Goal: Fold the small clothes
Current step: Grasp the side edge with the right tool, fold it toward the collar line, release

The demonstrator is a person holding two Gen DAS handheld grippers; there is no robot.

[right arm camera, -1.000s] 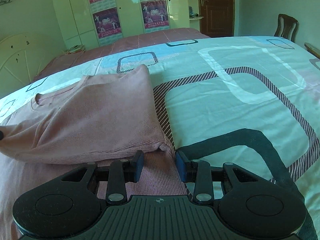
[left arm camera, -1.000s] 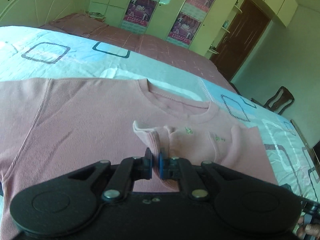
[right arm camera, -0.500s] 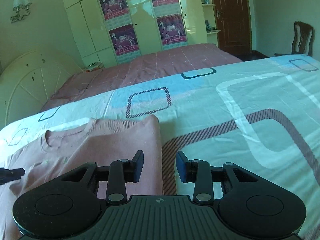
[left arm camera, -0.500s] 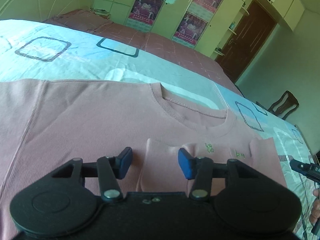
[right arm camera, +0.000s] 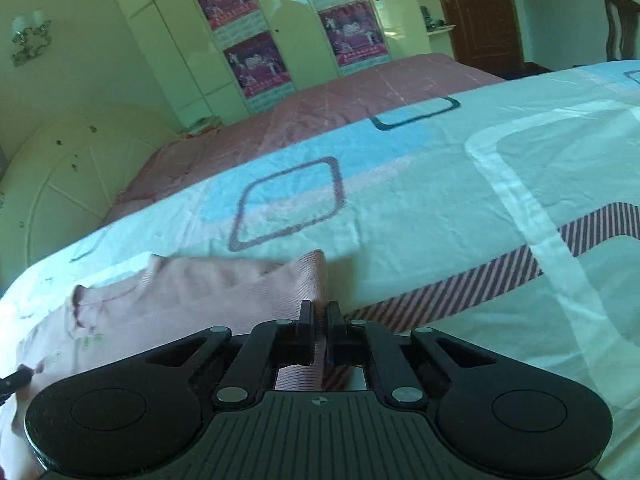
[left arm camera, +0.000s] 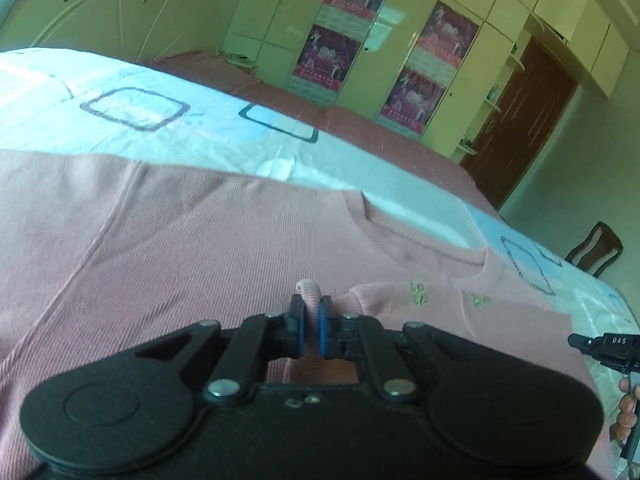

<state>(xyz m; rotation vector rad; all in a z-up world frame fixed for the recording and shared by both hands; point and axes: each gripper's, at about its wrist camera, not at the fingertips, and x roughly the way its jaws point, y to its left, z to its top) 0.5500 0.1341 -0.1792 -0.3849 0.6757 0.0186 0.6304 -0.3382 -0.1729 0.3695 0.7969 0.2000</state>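
A pink ribbed sweater [left arm camera: 192, 240] lies spread on the bed, neckline to the right, with one sleeve folded across its chest. My left gripper [left arm camera: 310, 312] is shut on a pinch of that pink fabric, which sticks up between the blue pads. In the right wrist view the sweater [right arm camera: 192, 300] lies to the left. My right gripper [right arm camera: 319, 316] is shut on the sweater's edge, and pink cloth shows between and below its fingers. The right gripper's tip shows at the right edge of the left wrist view [left arm camera: 600, 346].
The bed has a pale blue and white sheet [right arm camera: 460, 200] with dark square outlines, and a pink quilt [right arm camera: 340, 100] lies beyond it. A white headboard [right arm camera: 72, 184] is at the left. Wardrobes with posters [left arm camera: 352, 28], a brown door [left arm camera: 532, 120] and a chair [left arm camera: 596, 248] stand behind.
Half a second ago both grippers were open over the sweater. Now both have shut on pink fabric, the left on the folded sleeve area, the right on the sweater's edge.
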